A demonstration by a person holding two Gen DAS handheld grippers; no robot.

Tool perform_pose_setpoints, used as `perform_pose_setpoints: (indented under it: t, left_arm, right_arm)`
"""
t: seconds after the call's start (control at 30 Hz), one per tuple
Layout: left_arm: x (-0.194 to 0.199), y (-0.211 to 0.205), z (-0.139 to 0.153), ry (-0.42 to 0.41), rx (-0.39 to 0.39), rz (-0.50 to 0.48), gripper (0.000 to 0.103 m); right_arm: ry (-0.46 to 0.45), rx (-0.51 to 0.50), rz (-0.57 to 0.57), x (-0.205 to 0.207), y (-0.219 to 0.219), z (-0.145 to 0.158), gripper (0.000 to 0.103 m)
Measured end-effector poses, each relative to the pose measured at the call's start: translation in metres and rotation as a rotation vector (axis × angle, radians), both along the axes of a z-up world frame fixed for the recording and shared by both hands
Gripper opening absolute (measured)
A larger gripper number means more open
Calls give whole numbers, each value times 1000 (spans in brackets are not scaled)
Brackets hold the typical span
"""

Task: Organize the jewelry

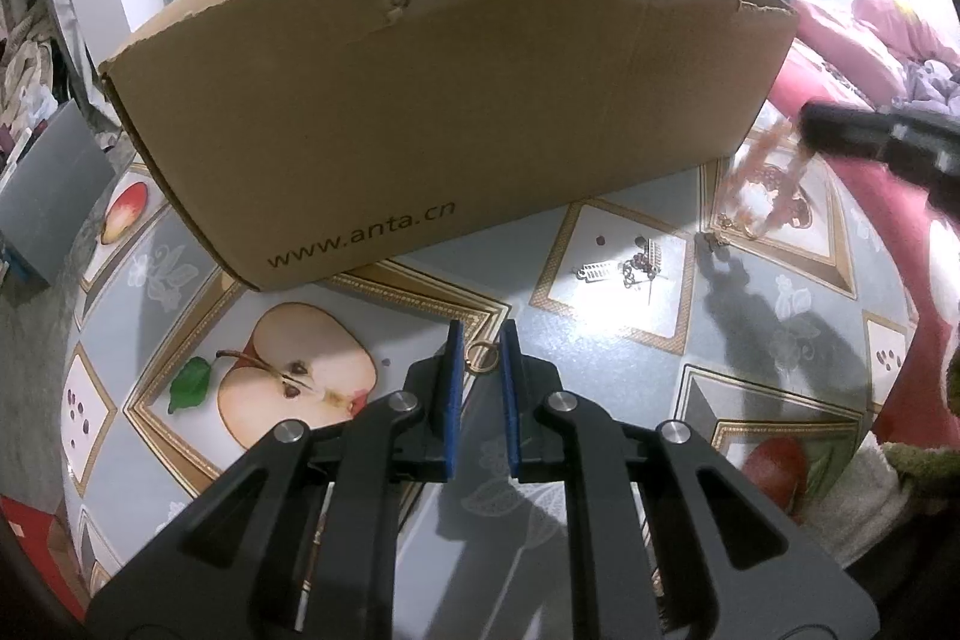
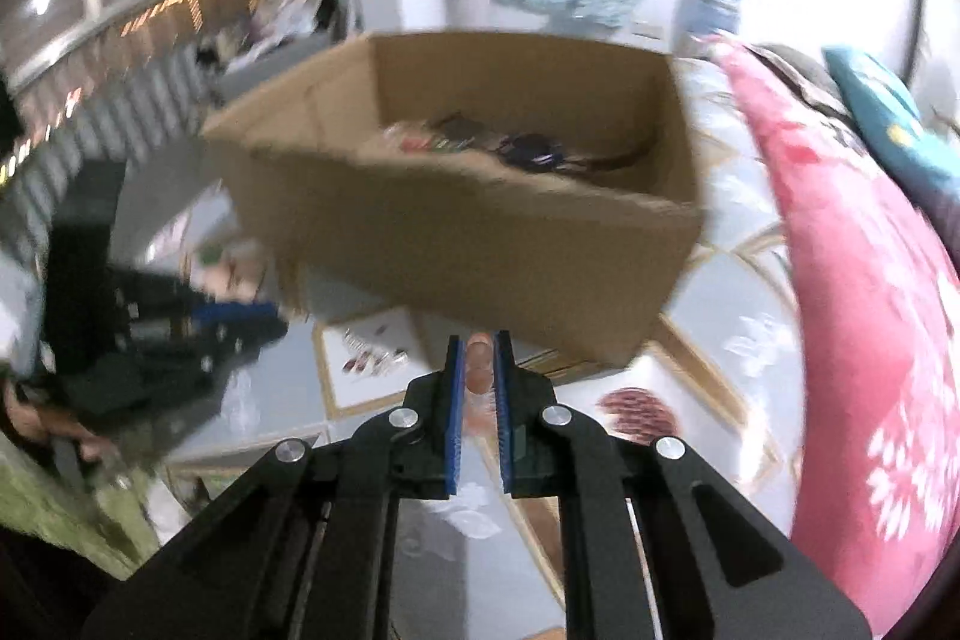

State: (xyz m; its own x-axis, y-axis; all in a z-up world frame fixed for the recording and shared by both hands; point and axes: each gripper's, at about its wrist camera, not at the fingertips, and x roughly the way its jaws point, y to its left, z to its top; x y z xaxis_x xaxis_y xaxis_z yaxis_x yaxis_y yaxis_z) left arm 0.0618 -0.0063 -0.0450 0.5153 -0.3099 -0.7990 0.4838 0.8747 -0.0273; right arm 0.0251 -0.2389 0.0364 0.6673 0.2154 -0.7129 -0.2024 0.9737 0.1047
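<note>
Left gripper (image 1: 480,343) jaws pinch a gold ring (image 1: 483,359); right gripper (image 2: 478,353) jaws pinch a bead bracelet (image 2: 478,361)

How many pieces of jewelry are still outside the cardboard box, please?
3 at least: a gold ring between the left gripper's fingers, a pink beaded bracelet hanging from the right gripper, and a small metal cluster lying on the tablecloth, whose pieces cannot be told apart.

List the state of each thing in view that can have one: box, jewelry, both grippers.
Cardboard box: open-topped, torn rim, items inside.
Gold ring: between the left gripper fingertips, gripper shut on it.
Beaded bracelet: clamped in the right gripper, dangling above the table.
Small jewelry pieces: loose on the tablecloth.
</note>
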Motion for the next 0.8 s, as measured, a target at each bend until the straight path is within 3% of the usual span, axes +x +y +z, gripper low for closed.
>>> perform_pose_setpoints:
  t: [0.1,0.3,0.57,0.67,0.8]
  left_arm:
    - [0,0,0,0,1,-1,11]
    - [0,0,0,-1,3,-1,11]
    - [0,0,0,-3,6,1,11]
    - [0,0,0,-3,6,1,11]
    - [-1,-1,0,-8,11,2,11]
  right_arm:
    - [-9,47,-61,-5,-21,10,10]
    - [-14,18,-151,-9,-43,8,10]
    - [-11,-26,-164,-8,-49,0,10]
    - [-42,-86,-150,0,-43,1,10]
    - [-53,-278,-74,2,-21,-14,10]
